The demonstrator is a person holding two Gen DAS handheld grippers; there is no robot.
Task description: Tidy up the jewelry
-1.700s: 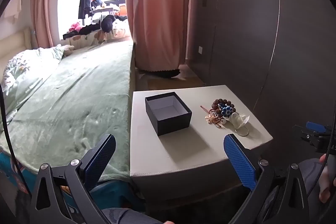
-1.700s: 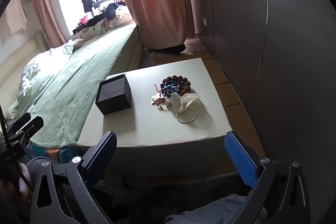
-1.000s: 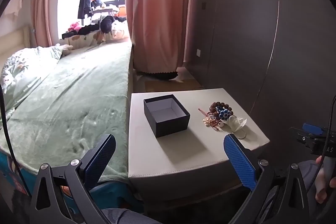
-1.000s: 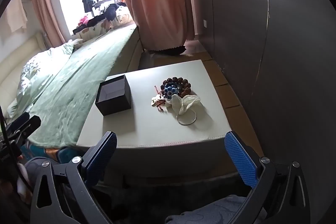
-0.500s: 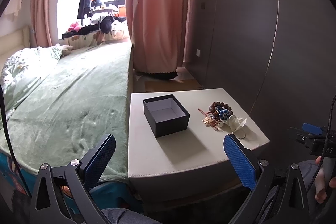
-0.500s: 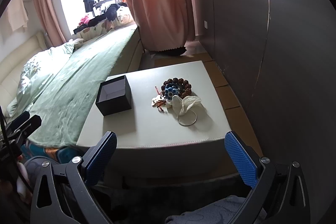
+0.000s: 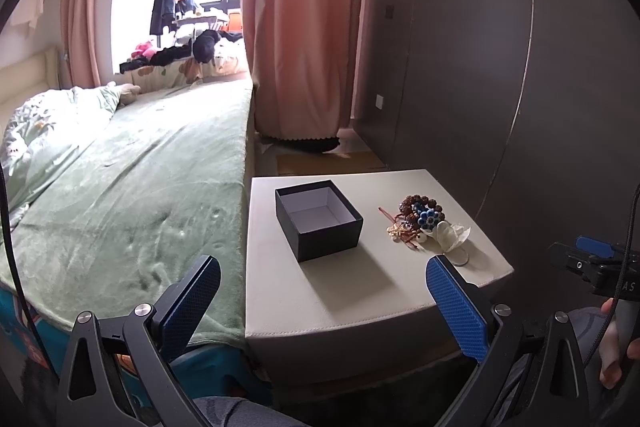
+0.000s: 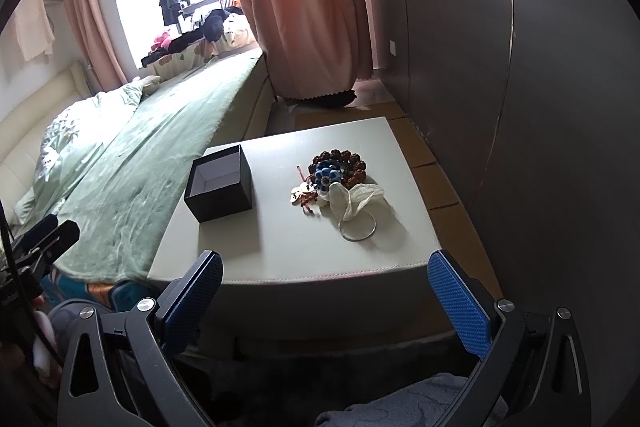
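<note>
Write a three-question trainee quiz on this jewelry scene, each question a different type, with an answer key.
1. True or false: the black box on the white bedside table already holds jewelry.
2. Multiple choice: the thin metal bangle lies (A) inside the box, (B) at the near end of the jewelry pile, (C) on the bed.
3. Fill in: the jaws of the left gripper and right gripper are both ____.

Key: 1 false, the box is empty. 2 B. 3 open, holding nothing.
</note>
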